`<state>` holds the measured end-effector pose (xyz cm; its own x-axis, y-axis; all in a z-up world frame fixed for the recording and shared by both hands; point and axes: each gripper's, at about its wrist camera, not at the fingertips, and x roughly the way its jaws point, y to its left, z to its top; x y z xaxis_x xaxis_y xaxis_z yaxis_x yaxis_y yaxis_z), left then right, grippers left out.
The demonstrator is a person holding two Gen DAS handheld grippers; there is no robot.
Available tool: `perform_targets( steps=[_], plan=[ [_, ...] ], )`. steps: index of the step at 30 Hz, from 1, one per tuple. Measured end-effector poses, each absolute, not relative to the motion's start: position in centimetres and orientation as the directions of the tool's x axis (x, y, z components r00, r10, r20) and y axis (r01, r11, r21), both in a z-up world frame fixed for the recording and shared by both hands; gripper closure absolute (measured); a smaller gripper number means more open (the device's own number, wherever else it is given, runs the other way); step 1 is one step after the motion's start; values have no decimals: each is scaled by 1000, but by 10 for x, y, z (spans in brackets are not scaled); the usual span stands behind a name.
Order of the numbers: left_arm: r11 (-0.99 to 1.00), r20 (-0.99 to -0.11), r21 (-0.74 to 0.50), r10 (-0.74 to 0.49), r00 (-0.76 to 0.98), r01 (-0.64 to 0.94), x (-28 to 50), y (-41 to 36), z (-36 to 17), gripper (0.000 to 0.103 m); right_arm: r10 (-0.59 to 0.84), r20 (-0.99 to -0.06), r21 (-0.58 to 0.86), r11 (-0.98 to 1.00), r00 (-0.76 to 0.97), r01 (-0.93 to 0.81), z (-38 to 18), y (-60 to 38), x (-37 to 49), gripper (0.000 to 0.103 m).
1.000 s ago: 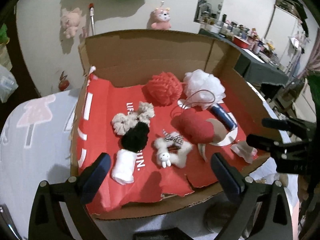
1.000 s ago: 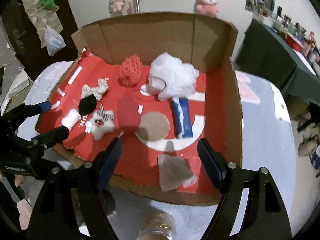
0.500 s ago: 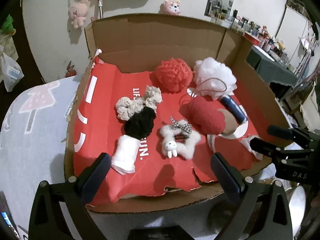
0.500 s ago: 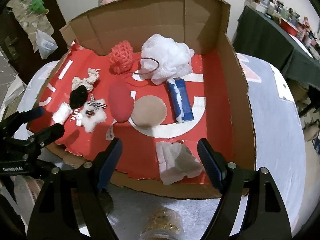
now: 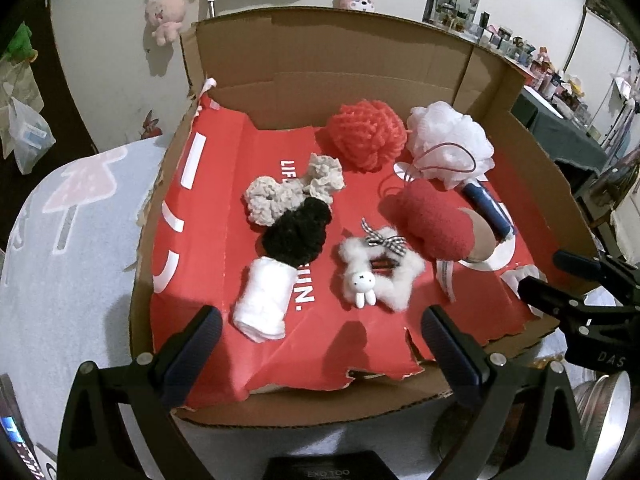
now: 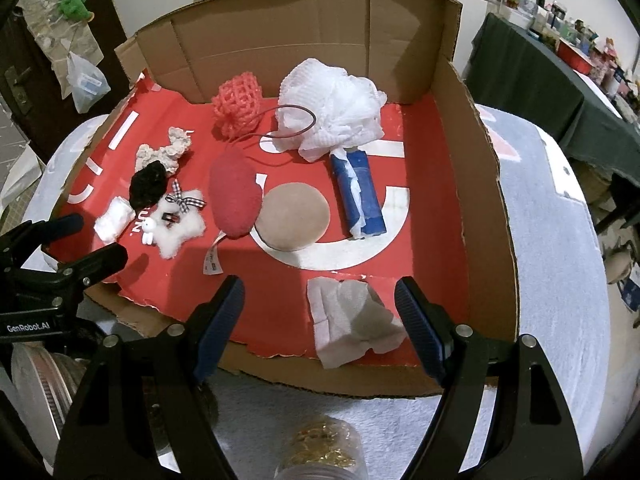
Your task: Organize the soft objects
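An open cardboard box with a red floor holds several soft things: a red mesh ball, a white bath pouf, a beige scrunchie, a black scrunchie, a rolled white cloth, a white fluffy star with a bunny and a red pad. The right wrist view adds a tan round puff, a blue roll and a crumpled white cloth. My left gripper is open and empty over the box's near edge. My right gripper is open and empty, its fingers either side of the crumpled cloth.
The box stands on a pale patterned tablecloth. A jar with gold contents sits just below my right gripper. A metal pot is at the near right. Plush toys hang on the far wall.
Both grippers have moved forward and lower toward the box, so the contents look larger. Nothing in the box has moved. Both stay open.
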<state>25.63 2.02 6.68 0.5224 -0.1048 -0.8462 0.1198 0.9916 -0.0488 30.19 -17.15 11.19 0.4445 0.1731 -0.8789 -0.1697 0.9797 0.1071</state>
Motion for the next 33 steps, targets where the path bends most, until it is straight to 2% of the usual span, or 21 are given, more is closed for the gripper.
perform_targets(
  steps=[33],
  plan=[
    [992, -843, -41, -99, 528, 121, 256, 20, 66, 2, 162, -879, 97, 982, 449, -164, 111, -170, 302, 26]
  ],
)
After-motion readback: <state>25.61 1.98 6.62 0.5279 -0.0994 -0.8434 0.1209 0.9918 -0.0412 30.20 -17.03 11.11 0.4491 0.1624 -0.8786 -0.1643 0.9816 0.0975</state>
